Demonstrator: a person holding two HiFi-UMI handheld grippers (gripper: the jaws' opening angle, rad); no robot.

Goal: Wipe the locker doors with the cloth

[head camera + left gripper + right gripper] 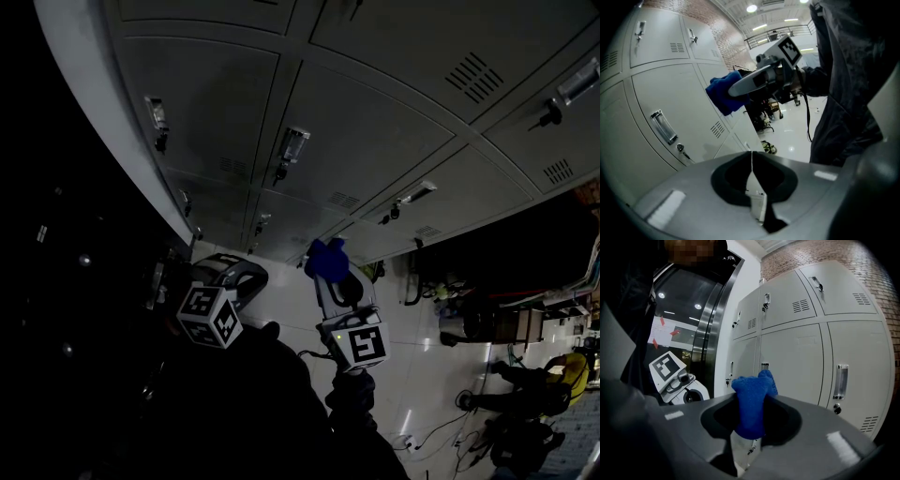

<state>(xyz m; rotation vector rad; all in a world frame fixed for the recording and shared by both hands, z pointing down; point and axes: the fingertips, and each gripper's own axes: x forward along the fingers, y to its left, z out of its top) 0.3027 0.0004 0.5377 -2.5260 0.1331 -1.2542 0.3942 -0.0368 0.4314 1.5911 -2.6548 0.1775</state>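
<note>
Grey locker doors (375,141) with handles and vent slots fill the top of the head view. A blue cloth (326,258) is bunched between the jaws of my right gripper (328,269), which points at the lowest row of doors. In the right gripper view the cloth (752,399) sticks up out of the right gripper (752,416), with a locker door (792,352) close behind it; contact is not visible. My left gripper (232,274) hangs to the left, jaws together and empty. The left gripper (751,159) looks at the blue cloth (724,93) beside the doors (670,98).
A dark metal-framed doorway (701,333) stands left of the lockers. The glossy white floor (412,375) has cables and a power strip (408,439). Dark equipment and a yellow object (572,370) sit at the right. The person's dark sleeve (843,93) is close behind the right gripper.
</note>
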